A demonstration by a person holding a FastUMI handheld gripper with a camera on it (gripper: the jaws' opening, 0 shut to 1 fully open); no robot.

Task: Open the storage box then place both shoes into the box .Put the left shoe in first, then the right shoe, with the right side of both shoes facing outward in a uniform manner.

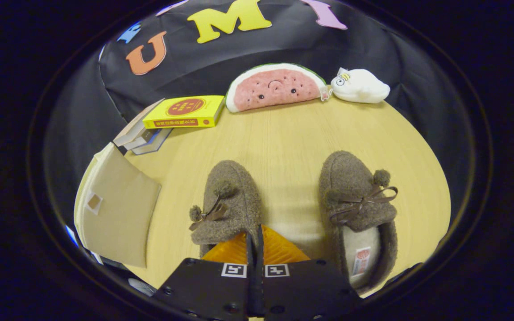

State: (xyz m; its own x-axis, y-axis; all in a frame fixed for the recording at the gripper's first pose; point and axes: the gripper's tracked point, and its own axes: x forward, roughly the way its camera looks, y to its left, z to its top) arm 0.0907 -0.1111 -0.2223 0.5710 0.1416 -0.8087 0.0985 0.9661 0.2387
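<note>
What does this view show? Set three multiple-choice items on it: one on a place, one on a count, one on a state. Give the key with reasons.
1. Where does the yellow book lie?
A. On top of a stack of books, beside the watermelon plush
B. Between the two shoes
C. Inside a shoe

2. How many shoes stand on the table?
A. One
B. Two
C. Three

3. How do the fingers of the gripper stand?
A. Spread wide around the white plush
B. Spread wide over bare table
C. Closed together, at the rear of the shoe nearer the storage box

Key:
1 A, the book tops the stack next to the plush.
2 B, the near shoe and the far shoe are the pair.
3 C, no gap shows between the fingers.
</note>
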